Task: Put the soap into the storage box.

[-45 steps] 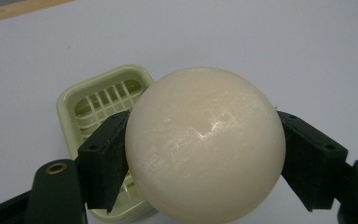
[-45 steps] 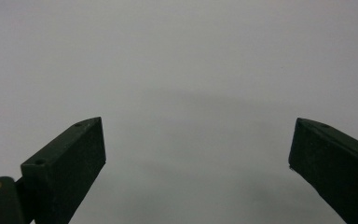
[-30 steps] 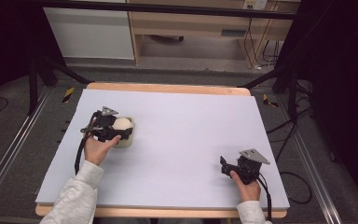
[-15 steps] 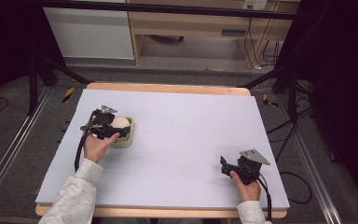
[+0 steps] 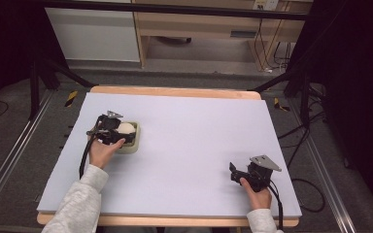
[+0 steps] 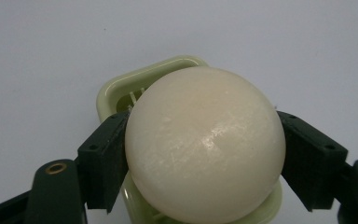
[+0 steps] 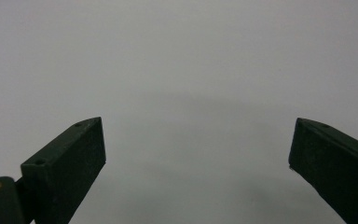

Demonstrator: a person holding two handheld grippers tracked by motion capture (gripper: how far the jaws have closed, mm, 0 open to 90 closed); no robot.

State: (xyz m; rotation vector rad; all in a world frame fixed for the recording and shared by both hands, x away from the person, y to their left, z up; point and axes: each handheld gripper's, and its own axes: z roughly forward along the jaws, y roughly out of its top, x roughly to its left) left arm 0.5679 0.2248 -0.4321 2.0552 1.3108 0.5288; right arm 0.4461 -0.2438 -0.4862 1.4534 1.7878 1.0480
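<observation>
A cream-white, egg-like ball [image 6: 205, 149] sits between the two black jaws of my left gripper [image 6: 204, 156], which press on both of its sides. Right under it is a pale green square holder [image 6: 121, 88] with thin white wires inside; whether the ball rests in it I cannot tell. In the high view the ball [image 5: 126, 128], holder [image 5: 133, 145] and left gripper [image 5: 119, 134] are at the table's left. My right gripper [image 5: 233, 172] lies low at the front right. Its jaws stand wide apart over bare table, with nothing between them [image 7: 198, 154].
The pale lilac table top [image 5: 194, 131] has a wooden rim. Dark stands and cables surround it on the floor, and a wooden shelf unit [image 5: 199, 29] stands behind the far edge. A grey-sleeved arm [image 5: 77, 204] reaches in at the front left.
</observation>
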